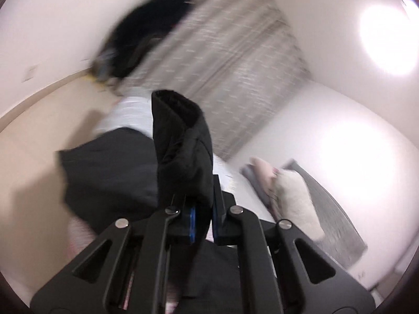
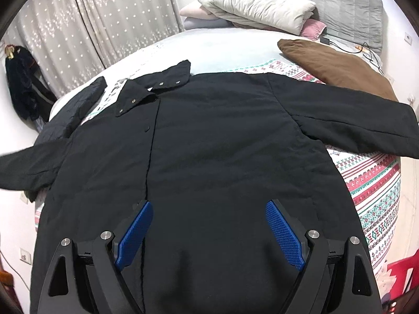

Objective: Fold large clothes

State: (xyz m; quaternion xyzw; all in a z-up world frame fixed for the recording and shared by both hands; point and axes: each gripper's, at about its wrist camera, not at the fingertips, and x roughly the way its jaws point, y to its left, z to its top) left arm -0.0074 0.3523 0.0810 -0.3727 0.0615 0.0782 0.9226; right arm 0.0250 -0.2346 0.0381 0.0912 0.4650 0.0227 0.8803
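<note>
A large black coat (image 2: pixel 222 141) lies spread front-up on the bed (image 2: pixel 371 191), collar toward the pillows, one sleeve stretched to the right. My right gripper (image 2: pixel 209 209) is open and empty, hovering over the coat's lower front, blue pads (image 2: pixel 284 235) wide apart. My left gripper (image 1: pixel 203 209) is shut on the end of the coat's other sleeve (image 1: pixel 180 141), lifted off the bed with the cuff standing up past the fingers. The left wrist view is tilted and blurred. That lifted sleeve shows at the left edge of the right wrist view (image 2: pixel 23 167).
A brown cushion (image 2: pixel 337 62), a folded white quilt (image 2: pixel 259 7) and a grey headboard (image 2: pixel 348 10) lie at the bed's far end. Patterned curtains (image 2: pixel 91 26) hang at the left. Dark clothes (image 2: pixel 23 89) hang by the wall. A red stool (image 2: pixel 403 269) stands at the right.
</note>
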